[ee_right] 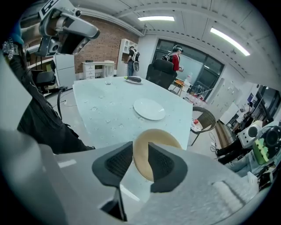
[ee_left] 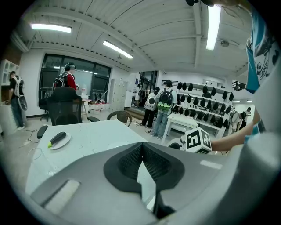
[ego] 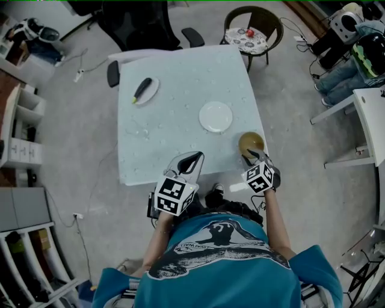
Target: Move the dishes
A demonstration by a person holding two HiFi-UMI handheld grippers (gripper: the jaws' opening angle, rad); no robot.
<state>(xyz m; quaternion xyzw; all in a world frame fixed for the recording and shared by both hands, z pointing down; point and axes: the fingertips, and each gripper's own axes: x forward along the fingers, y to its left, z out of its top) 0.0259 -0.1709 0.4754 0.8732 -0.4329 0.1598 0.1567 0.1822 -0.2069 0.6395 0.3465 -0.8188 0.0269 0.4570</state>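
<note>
Tan and round, the bowl (ego: 251, 143) sits at the near right corner of the pale tabletop (ego: 162, 141), close to both edges. The right tongs (ego: 251, 157) reach it from the person's side. In the right gripper view these tongs (ee_right: 140, 144) stand a narrow gap apart with the bowl (ee_right: 141, 154) filling that gap. They seem to be pinching its near rim, though the angle makes the contact hard to confirm.

The left tongs (ego: 192, 159) hang over the near edge of the tabletop, well left of the bowl. The left gripper view shows these tongs (ee_left: 141, 145) pressed together at the tips with nothing between them.

Near the middle of the tabletop lies an empty white plate (ego: 215, 116), apart from the bowl and farther from the person; it also shows beyond the bowl in the right gripper view (ee_right: 149, 108). Toward the far left corner a small plate (ego: 150, 91) carries a dark green, cucumber-shaped item (ego: 142, 89). A black office chair (ego: 141, 21) stands at the far side of the tabletop, and a wicker chair (ego: 255, 17) stands off its far right corner.
</note>
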